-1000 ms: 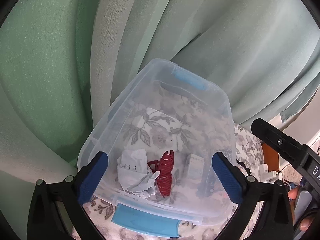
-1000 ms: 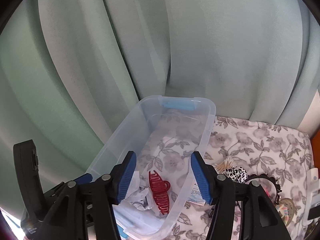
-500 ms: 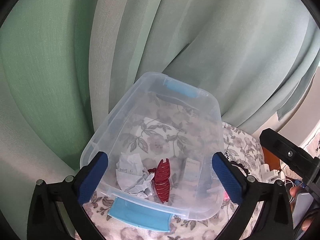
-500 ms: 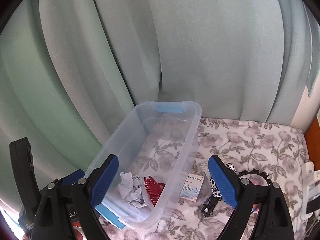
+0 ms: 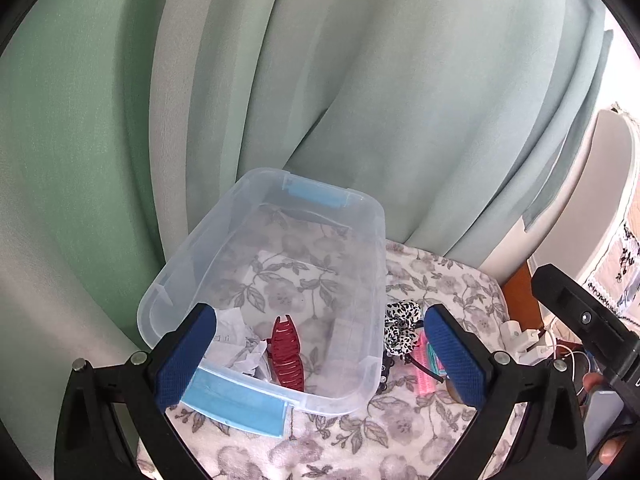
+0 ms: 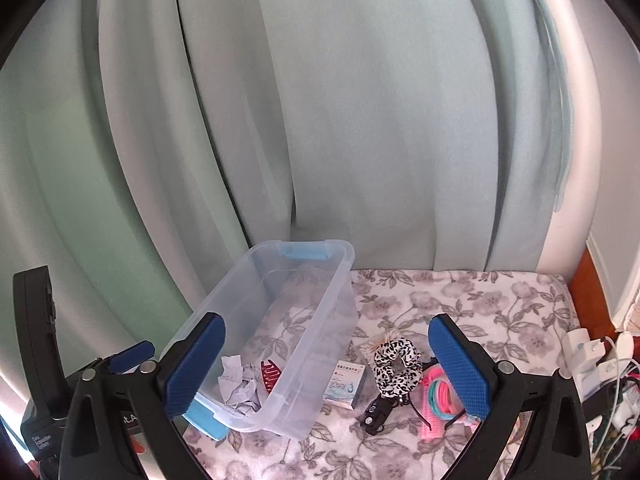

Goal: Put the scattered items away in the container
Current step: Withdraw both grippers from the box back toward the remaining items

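Jaws of my right hand-held gripper (image 6: 326, 364) are opening wide, empty, angled down above the bed. Clear container (image 6: 320, 308) holds a red hair claw (image 6: 270, 374) and crumpled paper (image 6: 236, 386).

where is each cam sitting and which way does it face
Left wrist: on the left gripper, looking forward and down into the clear bin; its own open jaws show, plus the right gripper's body and fingertips at right.
Right wrist: on the right gripper, facing the bin and scrunchie; jaws opening, nothing between them.
Shared: bin, red hair claw, scrunchie, curtain.
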A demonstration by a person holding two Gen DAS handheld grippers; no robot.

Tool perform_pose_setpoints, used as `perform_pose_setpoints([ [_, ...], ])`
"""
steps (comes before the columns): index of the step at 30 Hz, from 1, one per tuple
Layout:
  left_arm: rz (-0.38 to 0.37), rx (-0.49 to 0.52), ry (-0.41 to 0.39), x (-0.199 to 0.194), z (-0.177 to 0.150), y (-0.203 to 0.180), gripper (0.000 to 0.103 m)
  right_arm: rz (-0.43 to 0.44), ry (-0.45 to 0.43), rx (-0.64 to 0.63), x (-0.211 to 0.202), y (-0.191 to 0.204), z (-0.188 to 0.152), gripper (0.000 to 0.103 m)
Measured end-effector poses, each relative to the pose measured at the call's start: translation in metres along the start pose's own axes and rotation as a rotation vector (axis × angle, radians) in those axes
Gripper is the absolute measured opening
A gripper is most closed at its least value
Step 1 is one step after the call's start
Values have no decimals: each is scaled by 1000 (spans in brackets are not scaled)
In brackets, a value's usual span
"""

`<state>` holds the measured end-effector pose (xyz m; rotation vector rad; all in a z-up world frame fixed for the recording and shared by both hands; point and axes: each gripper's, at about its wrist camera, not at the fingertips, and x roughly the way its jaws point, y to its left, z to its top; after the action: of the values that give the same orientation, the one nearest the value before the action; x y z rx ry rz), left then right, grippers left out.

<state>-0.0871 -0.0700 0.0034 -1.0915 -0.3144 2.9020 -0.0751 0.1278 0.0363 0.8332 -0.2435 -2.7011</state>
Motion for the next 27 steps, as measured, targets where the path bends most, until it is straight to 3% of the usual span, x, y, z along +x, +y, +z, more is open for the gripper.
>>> perform_pose_setpoints([
  [3,23,37,-3,-4,-5,-16,103,-6,-17,37,-12,-13,-6,103],
  [10,-83,53,27,-2,-20,-47,103,-23,-32,95,-35,-43,-25,103],
  [20,-156,179,73,22,-51,-107,103,-105,-29,159,-51,-95,-59,103],
  [27,-190,183,137,45,-71,-123,103,-189,-1,244,-53,-141,-87,103],
])
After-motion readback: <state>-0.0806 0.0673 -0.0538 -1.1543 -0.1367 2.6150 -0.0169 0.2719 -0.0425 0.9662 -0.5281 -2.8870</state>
